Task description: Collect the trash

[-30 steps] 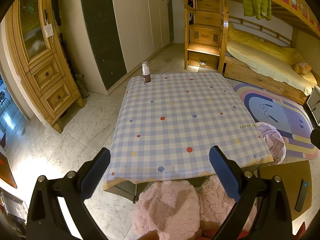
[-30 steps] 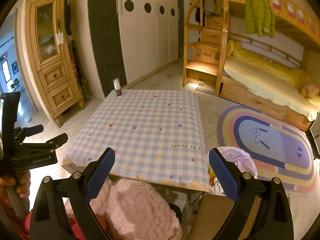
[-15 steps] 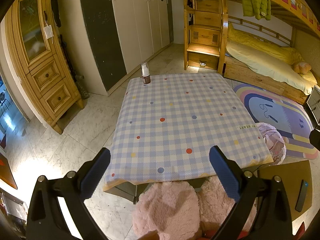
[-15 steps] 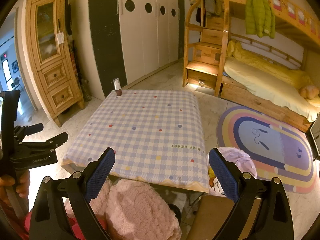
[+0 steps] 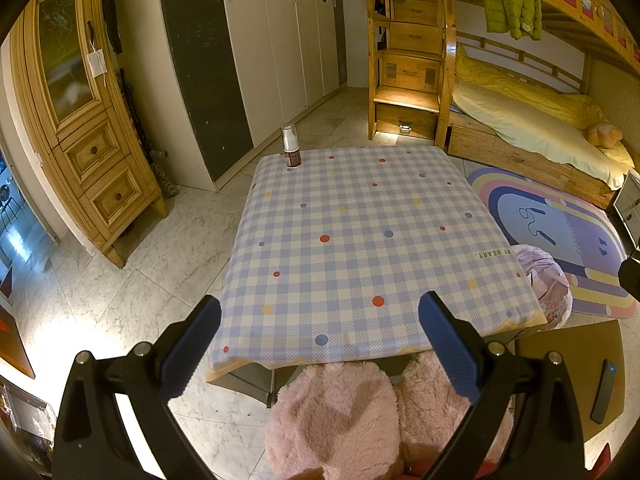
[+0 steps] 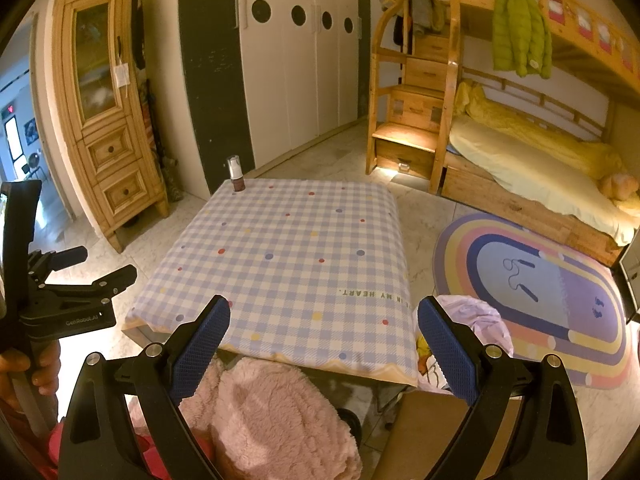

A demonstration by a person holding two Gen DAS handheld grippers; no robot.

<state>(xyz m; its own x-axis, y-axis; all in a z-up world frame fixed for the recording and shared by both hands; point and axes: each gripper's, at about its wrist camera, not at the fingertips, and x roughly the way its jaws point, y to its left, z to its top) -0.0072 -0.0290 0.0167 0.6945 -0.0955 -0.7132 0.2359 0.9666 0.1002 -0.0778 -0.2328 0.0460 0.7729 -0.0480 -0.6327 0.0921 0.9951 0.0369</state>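
A small brown bottle with a clear cap stands at the far left corner of the checked tablecloth; it also shows in the right wrist view. A pale purple bag sits on the floor by the table's right near corner, also seen in the right wrist view. My left gripper is open and empty above the table's near edge. My right gripper is open and empty at the near edge too.
Pink fluffy legs lie under the near edge. A wooden cabinet stands left, white wardrobes behind, a bunk bed right, a rainbow rug on the floor. A brown box with a phone sits near right.
Both views have shifted very slightly; the grippers stay open and nothing on the table has moved.
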